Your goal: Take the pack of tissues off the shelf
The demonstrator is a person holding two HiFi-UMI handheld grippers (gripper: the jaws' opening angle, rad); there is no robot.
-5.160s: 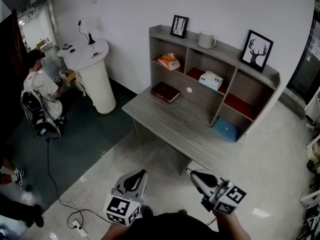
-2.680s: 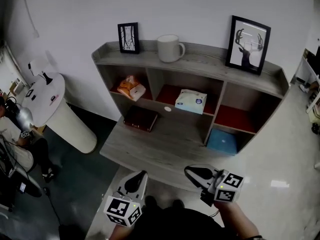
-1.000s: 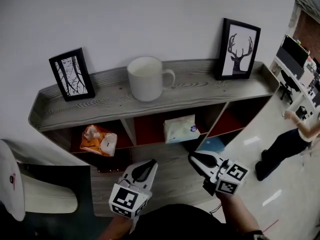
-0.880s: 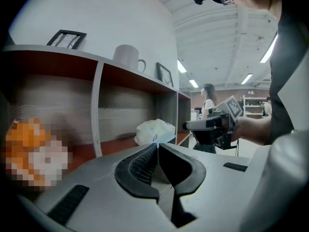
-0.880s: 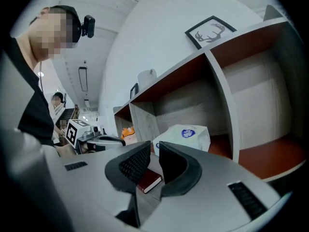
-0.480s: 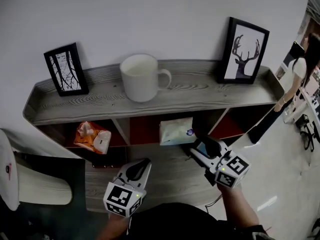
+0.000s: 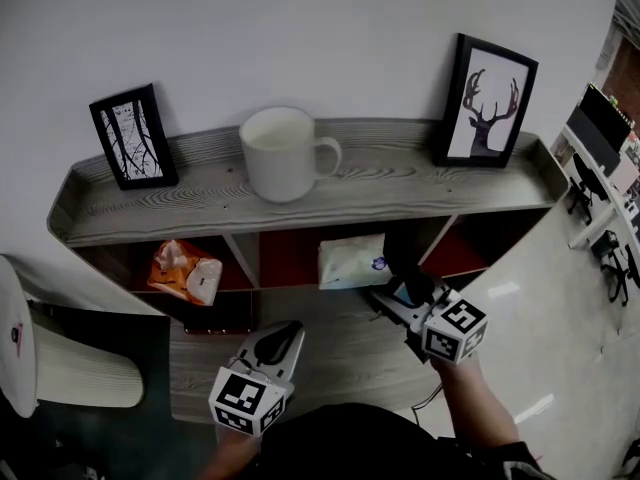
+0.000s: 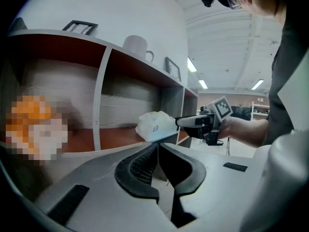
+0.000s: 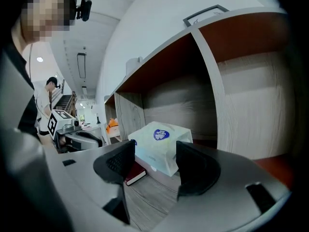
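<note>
The pale green pack of tissues (image 7: 352, 261) lies in the middle compartment of the grey shelf unit (image 7: 420, 178), on its red floor. My right gripper (image 7: 393, 288) is open just in front of the pack's right end. Its jaws have just been opening. In the right gripper view the tissue pack (image 9: 161, 146) sits just beyond the right gripper (image 9: 155, 153), in line with the gap, untouched. My left gripper (image 7: 281, 342) hovers shut and empty over the desk, short of the shelf. The left gripper view shows the left gripper (image 8: 158, 147), the tissue pack (image 8: 155, 125) and the right gripper (image 8: 189, 122).
On the shelf top stand a white mug (image 7: 285, 153), a deer picture (image 7: 485, 98) and a tree picture (image 7: 132, 136). An orange packet (image 7: 185, 271) lies in the left compartment, a dark book (image 7: 215, 315) on the desk (image 7: 350, 353) below. A white round stand (image 7: 30, 368) is at the left.
My right gripper has moved forward to the tissue pack and its jaws have gone from shut to wide open. The left gripper has stayed roughly where it was.
</note>
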